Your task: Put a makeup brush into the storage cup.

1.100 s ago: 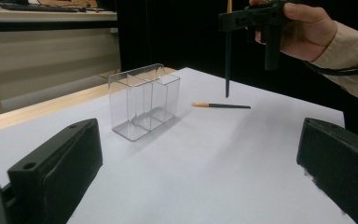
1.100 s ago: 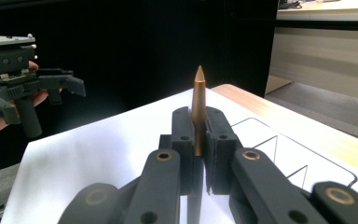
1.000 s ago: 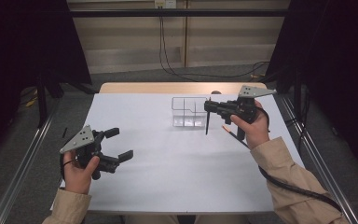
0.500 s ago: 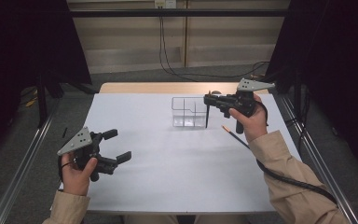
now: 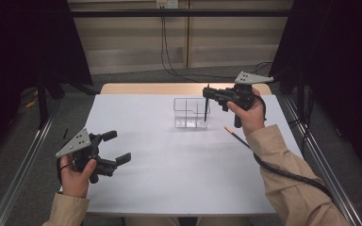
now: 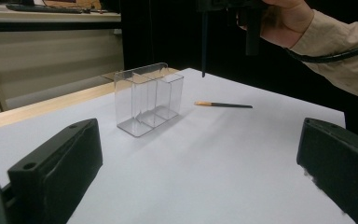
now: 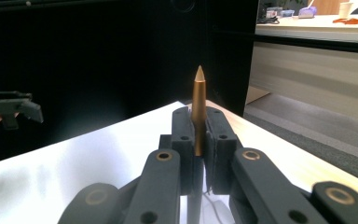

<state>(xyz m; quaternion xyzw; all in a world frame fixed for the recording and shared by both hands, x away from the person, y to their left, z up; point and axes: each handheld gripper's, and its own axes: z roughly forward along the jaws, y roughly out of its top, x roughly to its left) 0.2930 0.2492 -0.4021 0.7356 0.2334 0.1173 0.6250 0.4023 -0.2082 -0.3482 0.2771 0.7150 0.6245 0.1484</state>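
Pinching a pencil upright, the right hand-held gripper seemingly hangs above the clear organizer.

My right gripper has carried the pencil it clamps away from the near right side of the clear divided box and farther back, so it now hangs over the box's right end. The pencil, which leaned a second ago, now hangs nearly straight down, its lower end beside the box's right wall. My right hand and sleeve have followed, reaching farther from me toward the box.
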